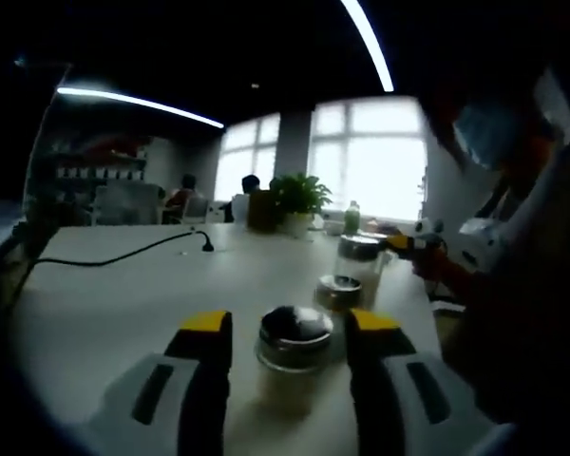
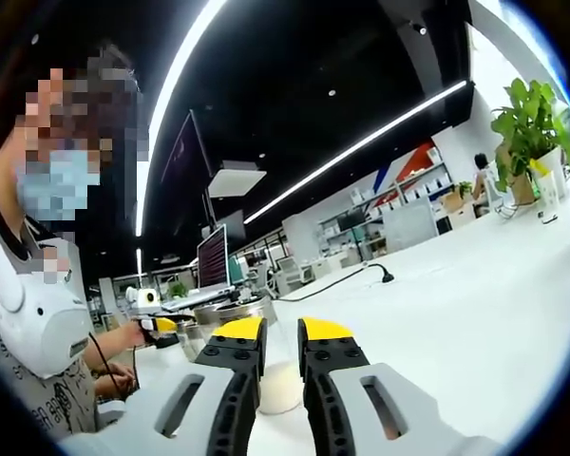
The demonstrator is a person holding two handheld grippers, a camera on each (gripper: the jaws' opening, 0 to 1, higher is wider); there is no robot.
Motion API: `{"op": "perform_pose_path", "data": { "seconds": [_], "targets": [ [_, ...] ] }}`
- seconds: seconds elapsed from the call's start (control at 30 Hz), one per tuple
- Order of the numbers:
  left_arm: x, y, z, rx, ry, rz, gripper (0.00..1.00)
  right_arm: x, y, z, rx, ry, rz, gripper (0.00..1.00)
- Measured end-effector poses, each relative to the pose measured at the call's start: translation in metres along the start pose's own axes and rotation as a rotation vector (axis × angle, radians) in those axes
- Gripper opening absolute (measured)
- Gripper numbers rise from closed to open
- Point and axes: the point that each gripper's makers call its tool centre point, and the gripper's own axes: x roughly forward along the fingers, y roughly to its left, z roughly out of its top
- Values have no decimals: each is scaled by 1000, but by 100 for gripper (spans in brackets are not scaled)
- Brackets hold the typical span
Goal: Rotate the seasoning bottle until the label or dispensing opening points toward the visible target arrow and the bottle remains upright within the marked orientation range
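In the left gripper view, the left gripper [image 1: 290, 334] reaches forward over a white table [image 1: 123, 304] with its yellow-tipped jaws spread wide on either side of a seasoning bottle [image 1: 294, 347], which stands upright between them; whether the jaws touch its sides cannot be told. The bottle has a pale body and a dark, shiny metal cap. Just beyond it sits a low round metal container [image 1: 338, 290], and behind that a taller jar with a metal lid [image 1: 360, 256], where another yellow-tipped gripper [image 1: 406, 243] reaches in from the right. A black cable [image 1: 123, 256] runs across the table toward a potted plant [image 1: 297, 201] at the far edge, in front of bright windows; two people sit in the distance. In the right gripper view, the right gripper [image 2: 281, 334] has its jaws drawn narrow, with a pale rounded object [image 2: 280, 388] between them near their base; what it is and whether it is gripped cannot be told. A person in a mask and grey shirt [image 2: 47, 285] stands to the left of that view, and a leafy plant [image 2: 527, 123] stands far right on the table.
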Motion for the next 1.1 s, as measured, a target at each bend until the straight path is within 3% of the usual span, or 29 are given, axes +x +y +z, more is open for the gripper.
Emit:
{"op": "perform_pose_path", "data": {
  "seconds": [0.2,0.37,0.53,0.67,0.8,0.9,1.03,1.1],
  "targets": [
    [-19,-7,11,-58,-82,74,51,2,-2,2,-22,-9,-6,16],
    [-24,-22,11,-9,-78,129,50,1,-4,7,-14,-19,-2,18],
    [-36,-19,37,22,-193,251,49,-1,3,14,-28,-32,18,19],
    [-32,-26,43,-32,-179,267,54,-7,8,24,-65,-35,17,19],
    [-33,-33,64,-46,-270,305,54,-18,5,38,-78,-59,-24,19],
    [-36,-32,64,-82,-253,367,51,-26,8,47,-103,-70,-36,19],
    [-44,-32,66,-15,-211,473,51,-33,18,54,-153,-59,-40,19],
    [-46,-39,77,11,-242,472,52,-36,21,57,-160,-65,-41,19]
  ]
}}
